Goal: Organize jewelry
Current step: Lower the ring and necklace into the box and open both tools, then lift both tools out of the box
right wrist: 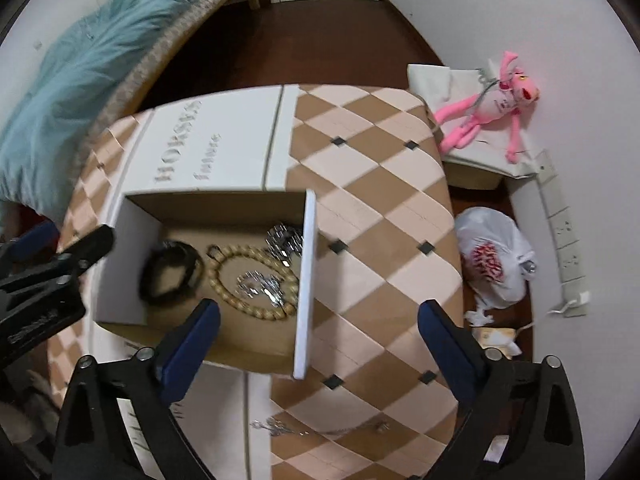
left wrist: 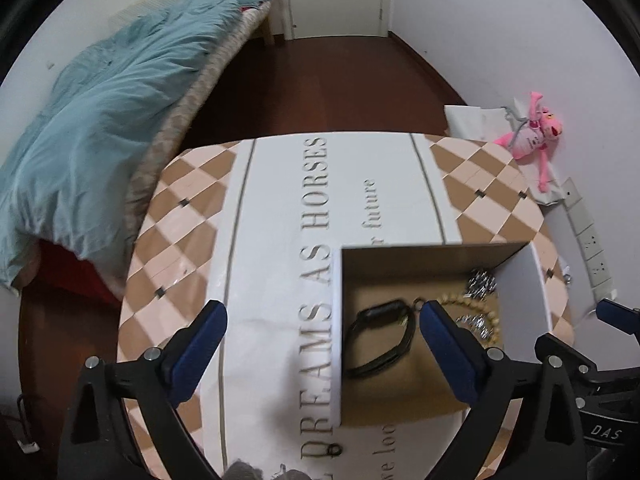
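An open cardboard box [right wrist: 306,280] with white outer walls stands on the checkered table [right wrist: 384,208]. Inside lie a black watch [right wrist: 170,272], a beige bead bracelet [right wrist: 256,280] and silver jewelry [right wrist: 284,238]. The box [left wrist: 337,332], watch [left wrist: 380,336] and beads [left wrist: 472,308] also show in the left wrist view. A silver chain [right wrist: 280,426] lies on the table near the front edge. My left gripper [left wrist: 322,344] is open and empty above the box's left wall. My right gripper [right wrist: 320,340] is open and empty above the box's right wall.
A bed with a blue duvet [left wrist: 100,120] stands at the left. A pink plush toy [right wrist: 492,108] lies on a white bag by the right wall. A white plastic bag [right wrist: 494,258] and a power strip [right wrist: 564,236] lie on the floor at the right.
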Available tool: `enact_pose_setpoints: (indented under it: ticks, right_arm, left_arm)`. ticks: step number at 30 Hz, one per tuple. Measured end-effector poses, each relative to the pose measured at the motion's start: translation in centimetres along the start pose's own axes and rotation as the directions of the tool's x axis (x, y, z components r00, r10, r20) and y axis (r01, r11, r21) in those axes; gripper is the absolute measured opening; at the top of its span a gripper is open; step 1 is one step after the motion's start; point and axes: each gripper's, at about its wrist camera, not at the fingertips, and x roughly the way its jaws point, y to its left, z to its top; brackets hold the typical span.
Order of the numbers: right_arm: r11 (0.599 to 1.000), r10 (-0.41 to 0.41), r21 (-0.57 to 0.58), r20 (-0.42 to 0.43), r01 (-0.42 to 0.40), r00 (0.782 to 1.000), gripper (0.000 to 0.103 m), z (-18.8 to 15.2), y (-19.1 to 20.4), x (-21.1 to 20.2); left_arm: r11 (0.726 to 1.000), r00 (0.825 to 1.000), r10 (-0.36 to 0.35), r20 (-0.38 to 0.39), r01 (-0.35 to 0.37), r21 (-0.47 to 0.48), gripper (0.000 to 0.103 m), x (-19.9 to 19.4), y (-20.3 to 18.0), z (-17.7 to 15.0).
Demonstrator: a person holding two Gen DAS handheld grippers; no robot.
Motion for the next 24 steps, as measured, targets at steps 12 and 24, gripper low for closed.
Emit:
enact_pose_setpoints:
  ticks: [12, 24]
  right_arm:
    - [0.999, -0.034, 0.029, 0.088, 0.031, 0.996, 0.101, -3.2, 0.3, -3.2]
    - [0.997, -0.057, 0.06, 0.268, 0.043, 0.962, 0.101, -6.5, 0.1, -12.3]
  left_arm:
    - [1.0, 0.998, 0.022, 0.064, -0.021, -0.014, 0.099, -4.2, 0.0, -3.3]
    - [1.0, 0.98, 0.015, 0.197, -0.017, 0.004, 0.099, -12.2, -1.2, -5.4]
